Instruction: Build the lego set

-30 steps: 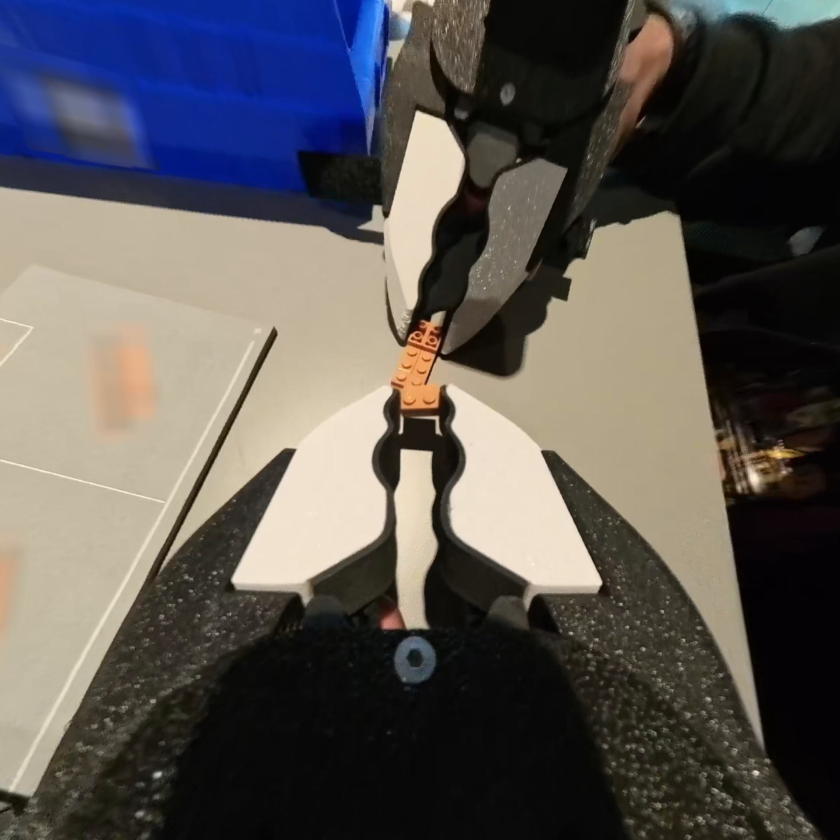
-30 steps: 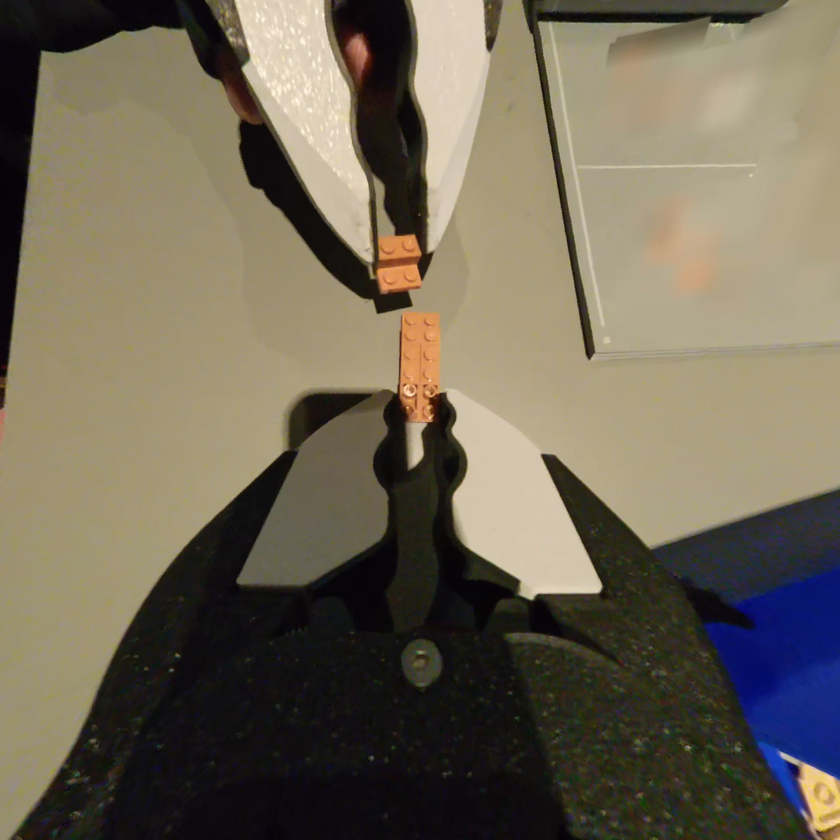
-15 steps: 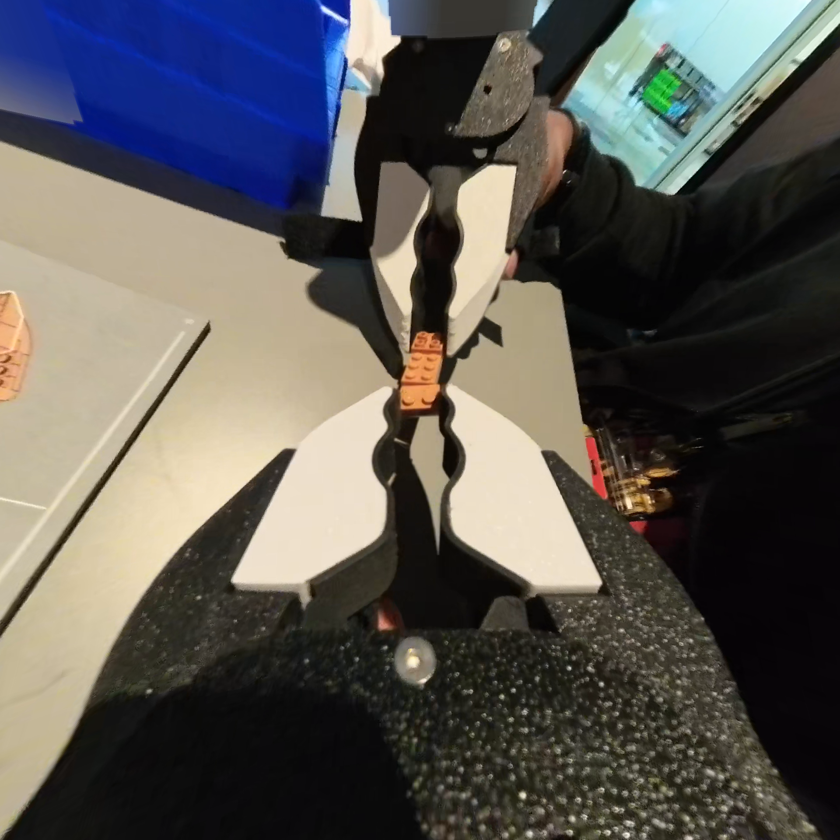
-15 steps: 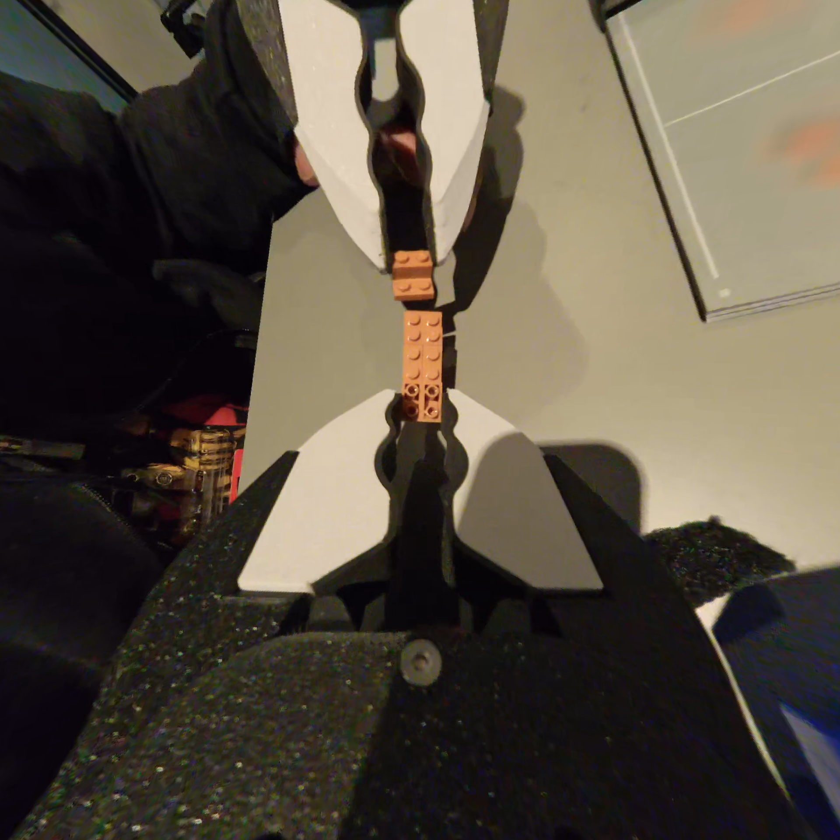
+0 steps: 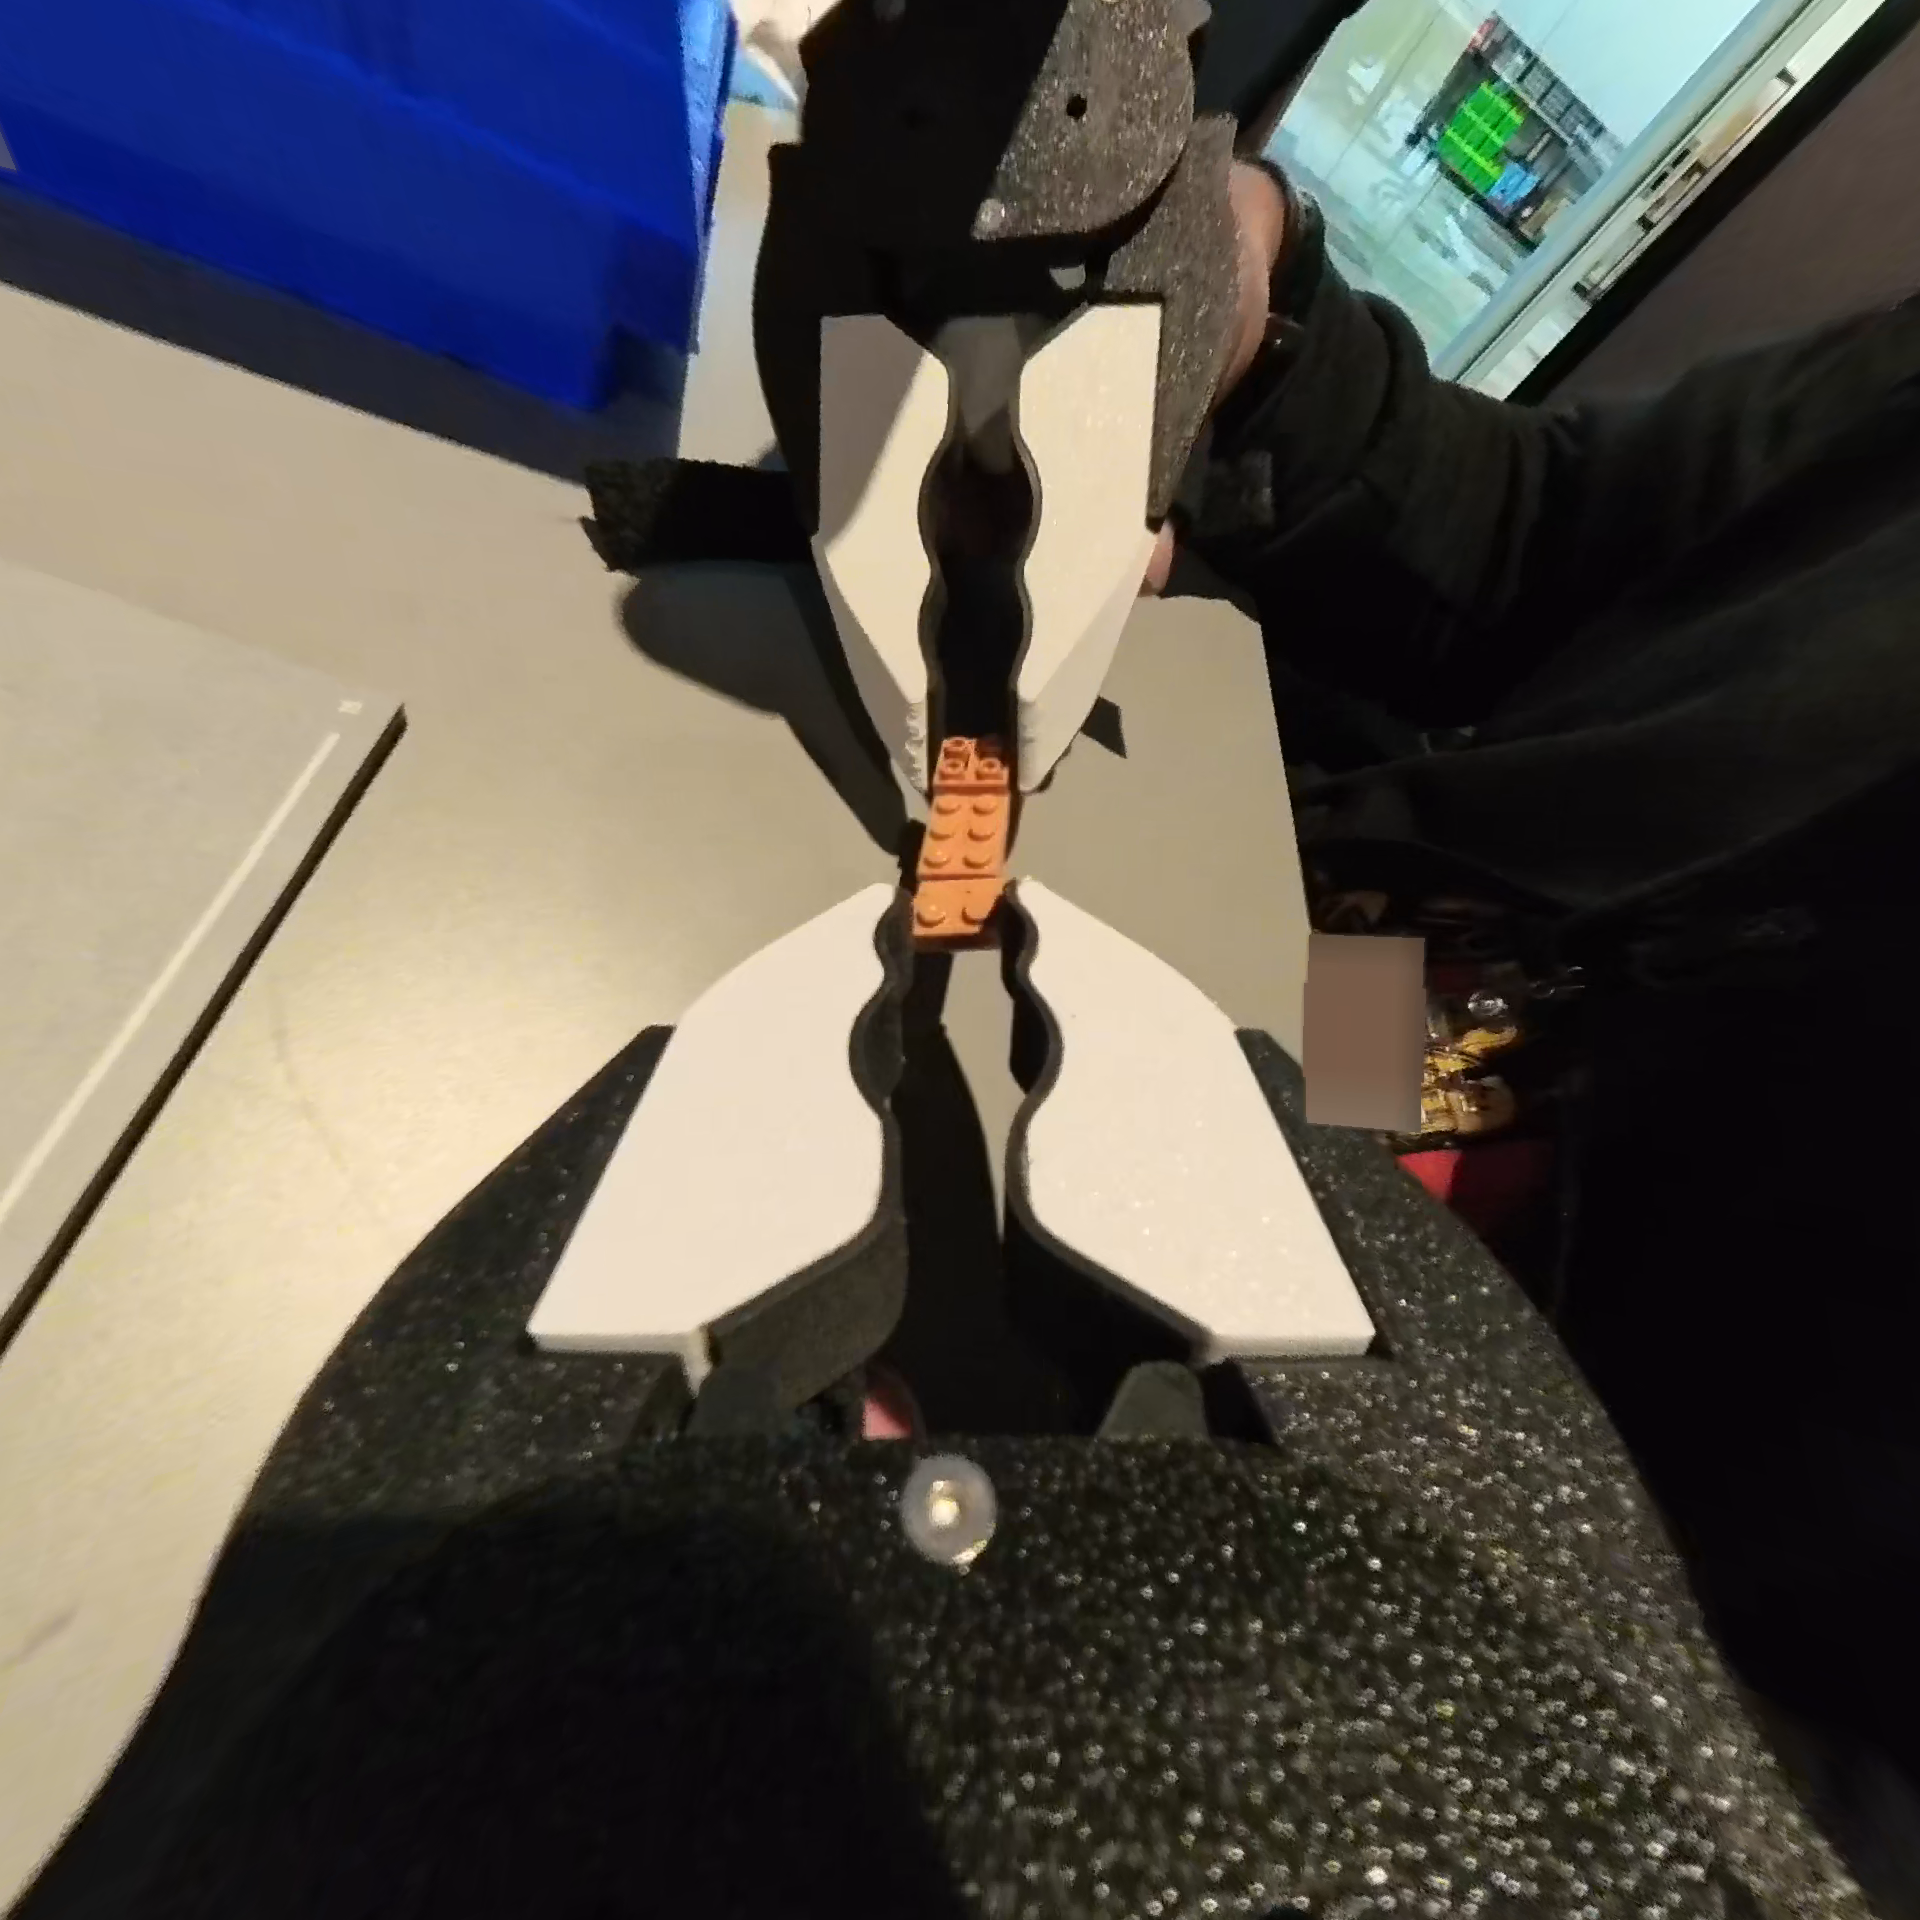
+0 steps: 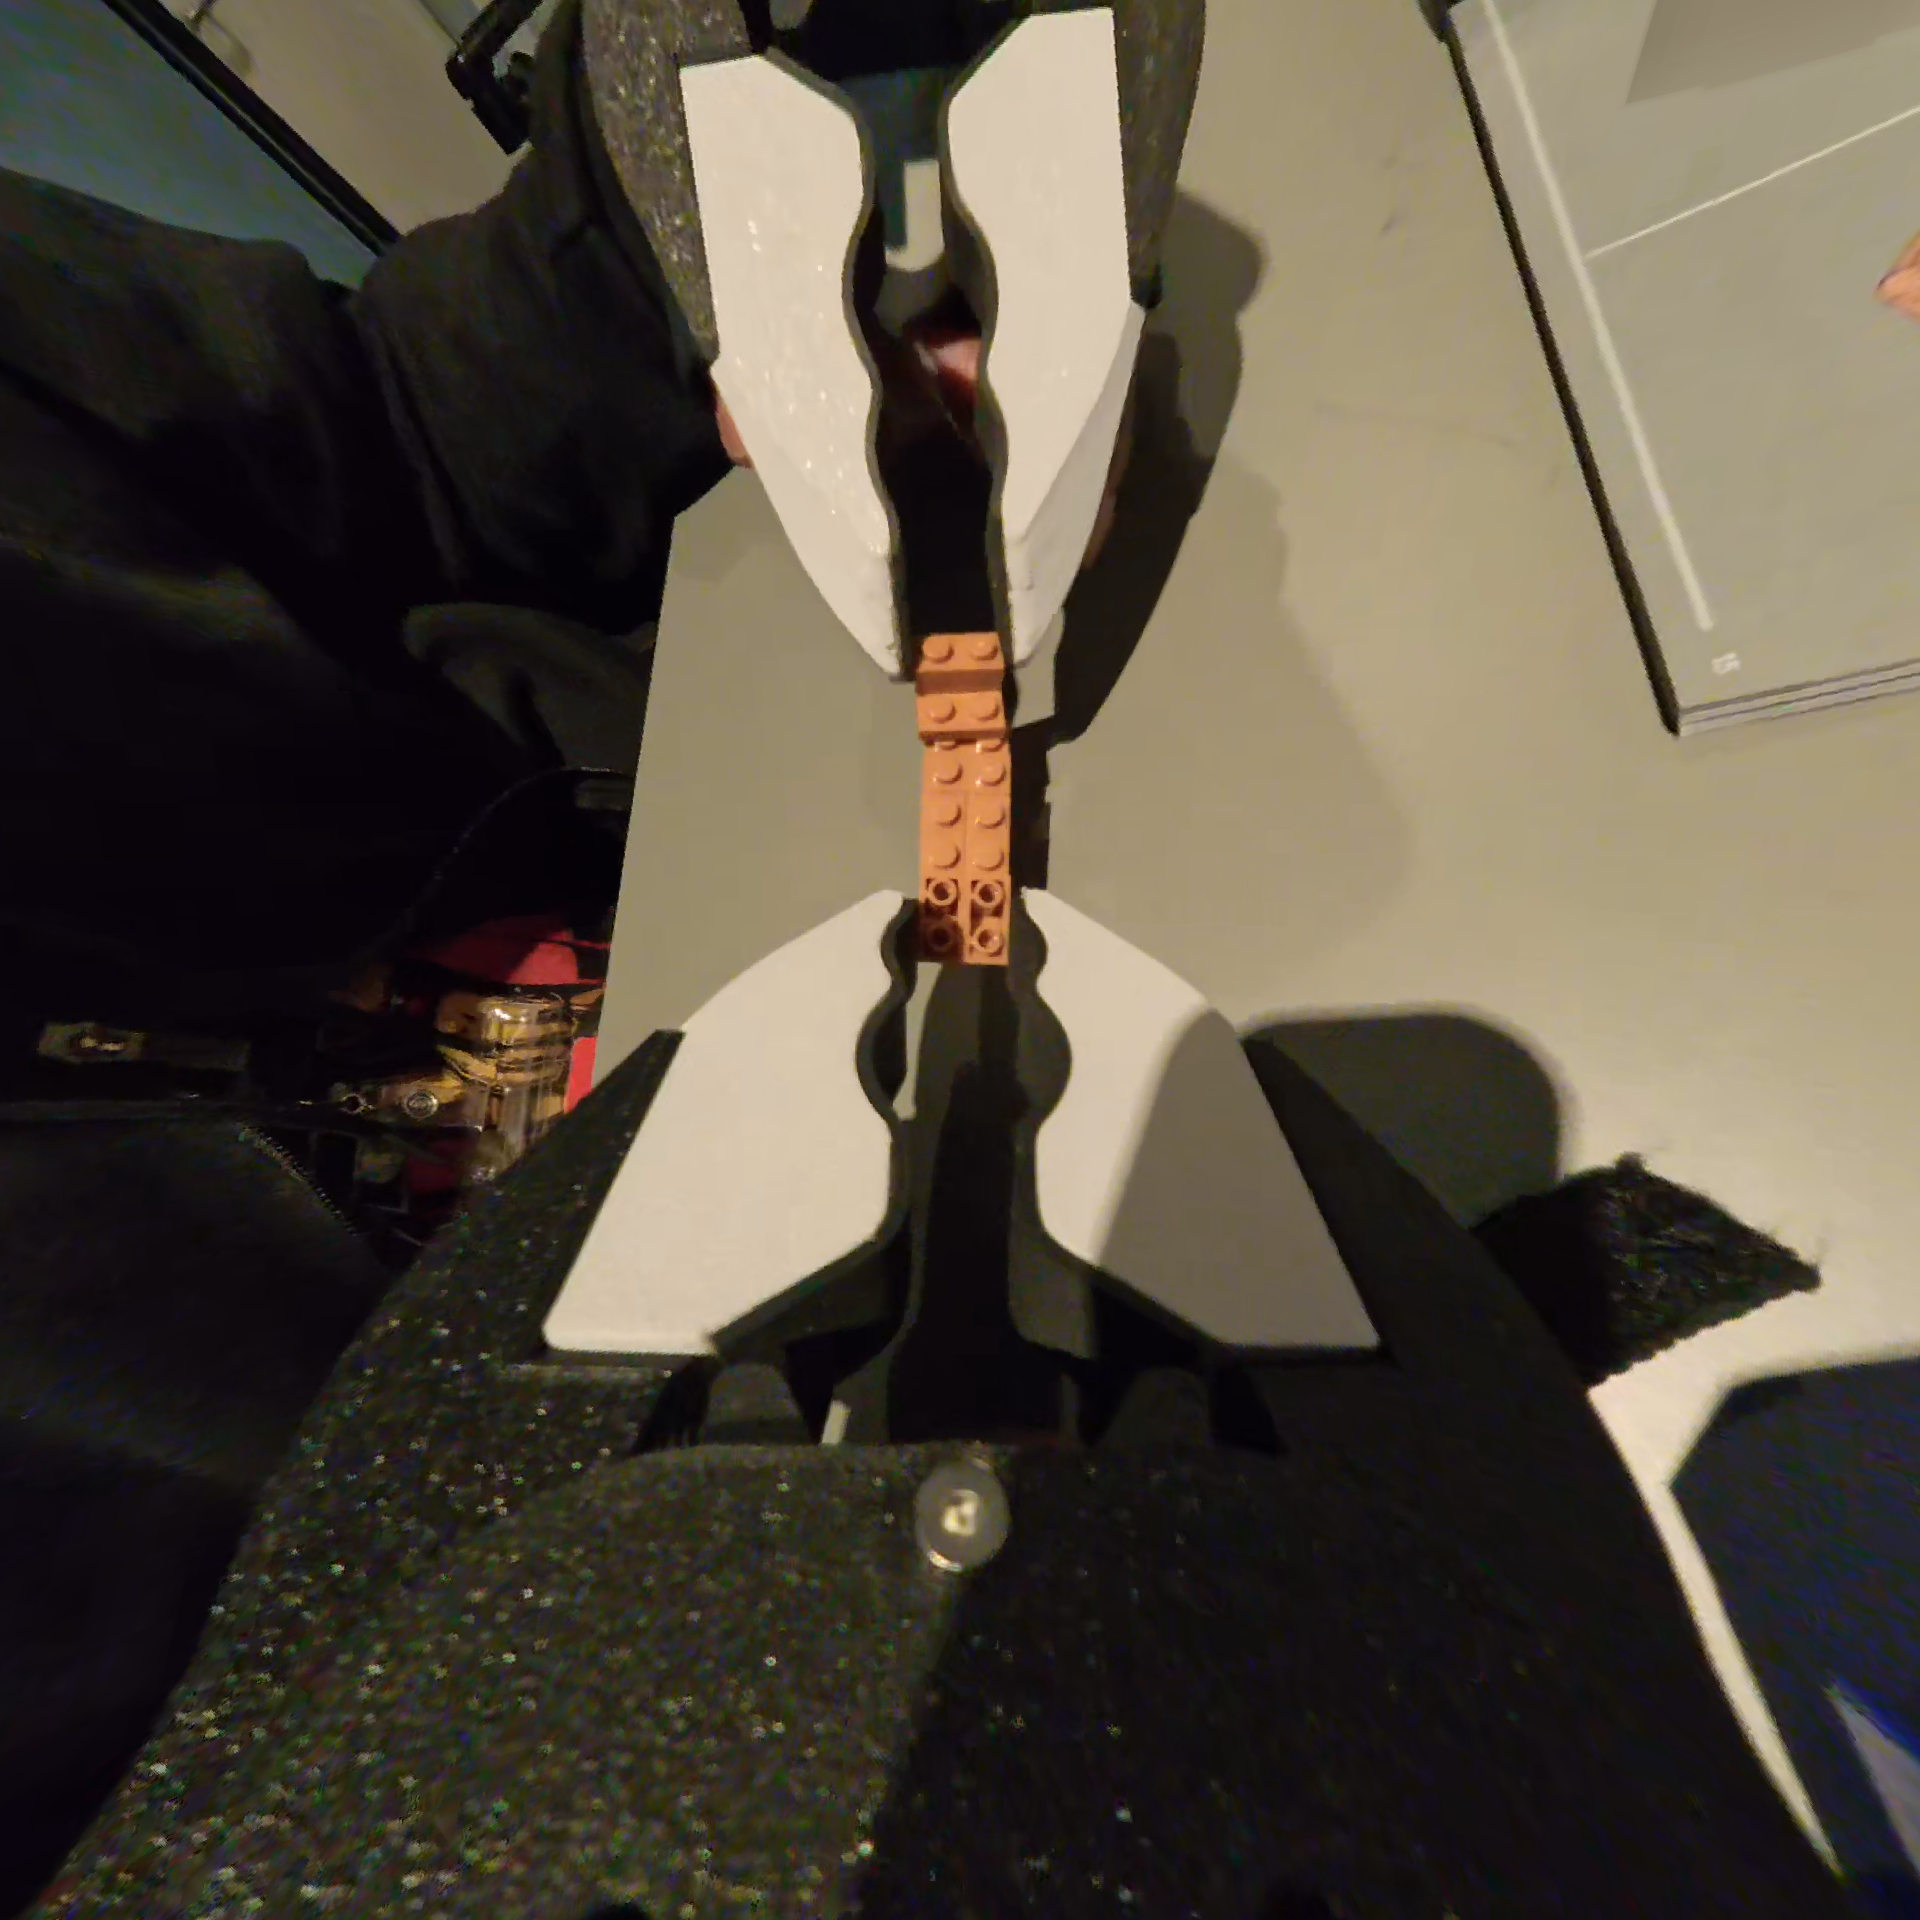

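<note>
Both grippers are held tip to tip above the grey table (image 5: 436, 644). My left gripper (image 5: 954, 904) is shut on a small orange brick (image 5: 951, 920). My right gripper (image 6: 966, 914) is shut on one end of a long orange plate piece (image 6: 966, 821). The small orange brick (image 6: 961, 707) meets the free end of the long piece, studs facing the cameras. In the left wrist view the right gripper (image 5: 971, 774) comes in from the top with the long orange piece (image 5: 966, 831). In the right wrist view the left gripper (image 6: 958, 665) comes in from the top.
A grey instruction board (image 5: 125, 883) lies on the table's left; it also shows in the right wrist view (image 6: 1714, 312). A blue bin (image 5: 364, 156) stands at the back. A black fuzzy patch (image 6: 1631, 1247) lies on the table. The person's dark sleeve (image 5: 1558, 571) is beyond the table edge. Spacing between my two grippers at the tips: around 4 cm.
The gap between the small brick and the long piece has closed; the two grippers came together and the pieces now touch. Both views have tilted up away from the table.
</note>
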### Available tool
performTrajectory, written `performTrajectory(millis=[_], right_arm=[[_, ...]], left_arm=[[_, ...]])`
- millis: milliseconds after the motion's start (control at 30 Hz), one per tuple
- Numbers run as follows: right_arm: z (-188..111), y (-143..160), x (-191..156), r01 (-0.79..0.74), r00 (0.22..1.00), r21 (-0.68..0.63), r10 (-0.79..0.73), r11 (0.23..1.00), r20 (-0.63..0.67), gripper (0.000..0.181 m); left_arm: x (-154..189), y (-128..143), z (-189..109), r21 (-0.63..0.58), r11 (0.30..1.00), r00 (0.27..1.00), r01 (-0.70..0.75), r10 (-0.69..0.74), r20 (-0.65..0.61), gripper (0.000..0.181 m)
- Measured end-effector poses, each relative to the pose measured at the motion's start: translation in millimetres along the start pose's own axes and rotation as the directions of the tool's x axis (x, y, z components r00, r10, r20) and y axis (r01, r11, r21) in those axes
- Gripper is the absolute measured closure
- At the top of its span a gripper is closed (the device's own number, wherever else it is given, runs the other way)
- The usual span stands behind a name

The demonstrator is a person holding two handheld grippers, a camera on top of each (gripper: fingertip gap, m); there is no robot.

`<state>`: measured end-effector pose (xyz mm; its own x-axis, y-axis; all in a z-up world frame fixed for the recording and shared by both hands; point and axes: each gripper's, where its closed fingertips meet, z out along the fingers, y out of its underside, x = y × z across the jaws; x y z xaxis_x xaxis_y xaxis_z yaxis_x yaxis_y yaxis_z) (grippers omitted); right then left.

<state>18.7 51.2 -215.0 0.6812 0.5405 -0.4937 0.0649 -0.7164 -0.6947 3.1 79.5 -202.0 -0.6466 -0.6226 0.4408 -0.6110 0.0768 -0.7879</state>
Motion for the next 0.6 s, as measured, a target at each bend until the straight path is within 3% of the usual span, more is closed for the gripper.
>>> performTrajectory(millis=[367, 600], right_arm=[[3.4, 6.2, 2.3, -0.008, 0.999, -0.04, 0.006, 0.999, -0.035, 0.166], [1.9, 9.9, -3.6, -0.056, 0.998, -0.032, 0.055, 0.998, -0.017, 0.166]], left_arm=[[-1.2, 16.9, 11.9, -0.136, 0.987, 0.992, -0.083, 0.095, 0.085, 0.166], [2.1, 13.6, 9.0, -0.088, 0.994, 0.991, -0.066, 0.075, 0.107, 0.166]])
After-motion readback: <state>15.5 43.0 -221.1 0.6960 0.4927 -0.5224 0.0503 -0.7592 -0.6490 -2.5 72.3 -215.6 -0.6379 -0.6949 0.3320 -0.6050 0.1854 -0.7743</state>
